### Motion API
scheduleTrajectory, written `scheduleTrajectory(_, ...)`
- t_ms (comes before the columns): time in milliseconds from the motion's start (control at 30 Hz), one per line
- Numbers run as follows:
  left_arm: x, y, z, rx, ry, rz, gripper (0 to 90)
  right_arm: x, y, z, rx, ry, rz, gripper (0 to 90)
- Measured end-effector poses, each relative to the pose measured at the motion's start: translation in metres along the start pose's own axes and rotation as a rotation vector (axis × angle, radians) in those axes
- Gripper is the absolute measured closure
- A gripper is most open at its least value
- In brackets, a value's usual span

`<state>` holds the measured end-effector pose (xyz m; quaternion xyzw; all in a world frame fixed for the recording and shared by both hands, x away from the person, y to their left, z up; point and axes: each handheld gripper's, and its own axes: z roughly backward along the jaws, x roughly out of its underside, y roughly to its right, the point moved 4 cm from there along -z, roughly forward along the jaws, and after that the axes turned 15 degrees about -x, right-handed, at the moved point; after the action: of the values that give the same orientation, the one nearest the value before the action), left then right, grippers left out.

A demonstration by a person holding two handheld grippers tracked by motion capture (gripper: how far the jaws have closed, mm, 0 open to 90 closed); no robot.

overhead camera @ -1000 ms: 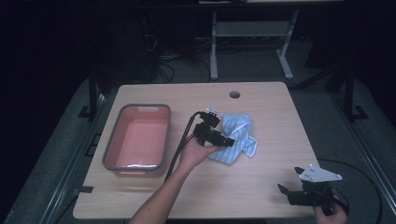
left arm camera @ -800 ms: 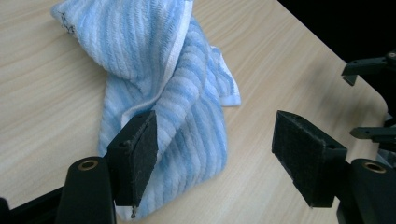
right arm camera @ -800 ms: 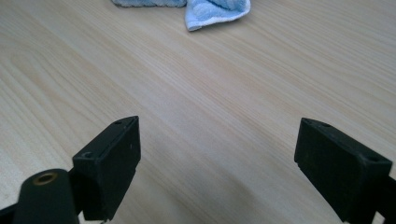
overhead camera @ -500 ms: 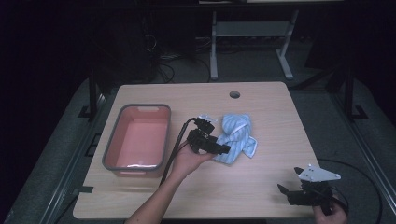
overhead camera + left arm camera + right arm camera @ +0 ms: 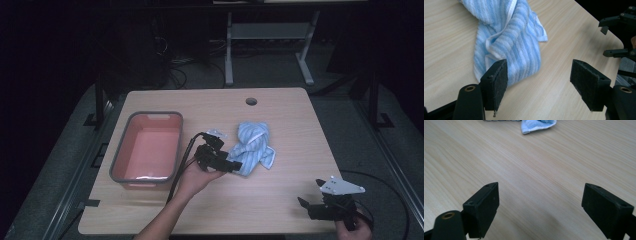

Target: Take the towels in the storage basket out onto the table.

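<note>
A crumpled blue-and-white striped towel (image 5: pixel 255 145) lies on the wooden table (image 5: pixel 285 112), right of centre. My left gripper (image 5: pixel 235 166) is held low at the towel's near left end, pointing right. Its jaws are open. In the left gripper view the towel (image 5: pixel 511 42) reaches down to the left pad (image 5: pixel 499 82), and bare table lies between the two pads of the left gripper (image 5: pixel 539 75). My right gripper (image 5: pixel 310 194) rests at the table's near right corner, open, with only wood between its jaws (image 5: pixel 541 200). A towel corner (image 5: pixel 536 125) shows far ahead of it.
A pink tub with a grey rim (image 5: pixel 116 165) stands at the left of the table, with nothing in it. A round cable hole (image 5: pixel 251 101) sits near the far edge. A cable (image 5: pixel 182 165) trails from the left gripper along the tub's right side. Beyond the table the floor is dark, with a metal stand.
The left hand has drawn its gripper toward the near edge, from beside the towel's upper left to its near left end. The right gripper has not moved.
</note>
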<state>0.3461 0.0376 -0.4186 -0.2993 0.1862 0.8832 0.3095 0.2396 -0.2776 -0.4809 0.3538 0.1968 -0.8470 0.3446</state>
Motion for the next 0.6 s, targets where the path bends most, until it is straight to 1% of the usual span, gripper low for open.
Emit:
scheduleTrajectory(300, 0.016, -0.003, 0.001, 0.006, 0.0, 0.011, 30.2, 0.001, 0.001, -0.001, 0.001, -0.005, -0.002, 13.9)
scheduleTrajectory(333, 0.018, -0.003, 0.001, 0.011, 0.0, 0.012, 30.2, 0.001, 0.001, -0.001, 0.002, -0.005, -0.002, 13.9)
scheduleTrajectory(400, 0.021, -0.003, 0.001, 0.003, -0.003, 0.002, 30.2, 0.001, 0.0, -0.002, 0.0, -0.008, -0.001, 13.9)
scheduleTrajectory(500, 0.026, -0.002, 0.002, 0.011, 0.004, 0.01, 30.0, 0.002, 0.0, -0.002, -0.001, -0.01, -0.004, 13.9)
scheduleTrajectory(600, 0.031, -0.003, 0.004, 0.008, 0.002, 0.006, 30.0, 0.002, 0.001, -0.002, 0.002, -0.01, -0.003, 13.9)
